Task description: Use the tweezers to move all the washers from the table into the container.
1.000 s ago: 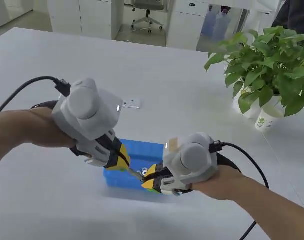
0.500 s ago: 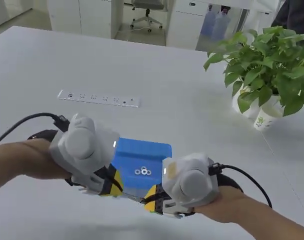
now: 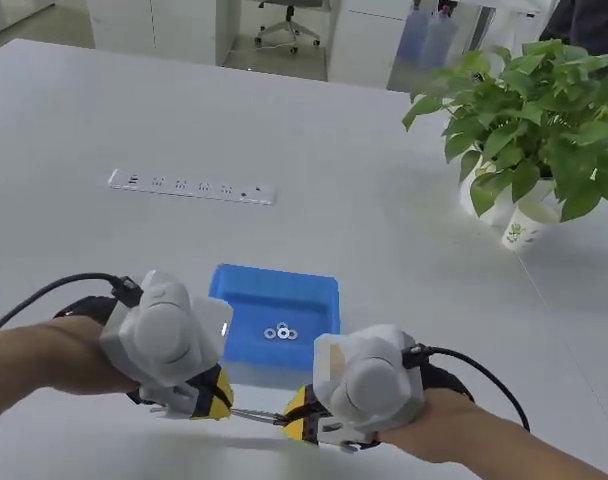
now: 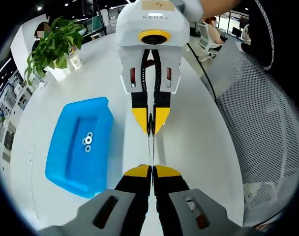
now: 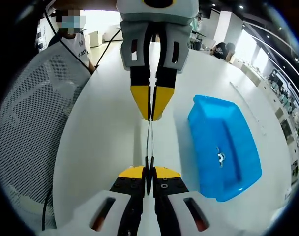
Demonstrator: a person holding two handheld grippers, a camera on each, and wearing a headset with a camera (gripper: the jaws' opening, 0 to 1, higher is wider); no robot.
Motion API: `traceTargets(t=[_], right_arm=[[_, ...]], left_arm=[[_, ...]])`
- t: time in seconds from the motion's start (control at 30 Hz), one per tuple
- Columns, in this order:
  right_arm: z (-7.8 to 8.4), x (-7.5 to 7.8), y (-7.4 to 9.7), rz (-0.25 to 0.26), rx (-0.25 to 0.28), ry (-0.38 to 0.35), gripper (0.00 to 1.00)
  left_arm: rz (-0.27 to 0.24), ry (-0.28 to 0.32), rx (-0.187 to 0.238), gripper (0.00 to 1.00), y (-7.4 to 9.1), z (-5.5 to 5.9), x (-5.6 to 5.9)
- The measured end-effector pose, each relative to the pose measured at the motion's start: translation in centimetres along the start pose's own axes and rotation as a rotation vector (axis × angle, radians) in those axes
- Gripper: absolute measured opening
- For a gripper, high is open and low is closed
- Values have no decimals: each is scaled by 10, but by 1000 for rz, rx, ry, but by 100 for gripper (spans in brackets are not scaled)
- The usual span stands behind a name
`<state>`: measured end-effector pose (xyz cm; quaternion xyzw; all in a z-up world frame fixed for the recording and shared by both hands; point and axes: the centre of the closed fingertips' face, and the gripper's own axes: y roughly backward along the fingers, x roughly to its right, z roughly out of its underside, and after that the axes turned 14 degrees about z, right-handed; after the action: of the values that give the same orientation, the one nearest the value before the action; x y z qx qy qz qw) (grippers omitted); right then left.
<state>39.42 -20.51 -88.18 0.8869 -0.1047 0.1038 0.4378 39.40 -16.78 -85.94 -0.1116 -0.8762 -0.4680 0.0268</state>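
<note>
A blue container sits on the white table with three washers in its middle. Just in front of it, my left gripper and right gripper face each other tip to tip. Thin metal tweezers span the short gap, and each gripper is shut on one end. In the left gripper view the tweezers run from my yellow jaws to the right gripper, with the container and washers to the left. In the right gripper view the tweezers lead to the left gripper, container on the right.
A white power strip lies farther back on the table. A potted plant in a white cup stands at the back right. A mesh chair back is close to the table's near edge. Cables trail from both grippers.
Both grippers, still joined by the tweezers, have pulled back toward the near edge, from over the container to in front of it, so the washers inside now show.
</note>
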Motion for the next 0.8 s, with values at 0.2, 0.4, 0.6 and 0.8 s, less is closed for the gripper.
traceTargets(t=[0.2, 0.4, 0.6, 0.8], right_arm=[[8, -5, -6, -6, -9, -1, 7], [7, -5, -4, -21, -6, -17, 7], [3, -9, -7, -49, -14, -18, 9], [2, -9, -8, -57, -23, -15, 11]], left_arm=[[8, 23, -4, 5, -11, 5, 0], [11, 50, -6, 5, -15, 11, 1], [21, 62, -18, 5, -18, 17, 4], [22, 72, -15, 6, -19, 20, 4]])
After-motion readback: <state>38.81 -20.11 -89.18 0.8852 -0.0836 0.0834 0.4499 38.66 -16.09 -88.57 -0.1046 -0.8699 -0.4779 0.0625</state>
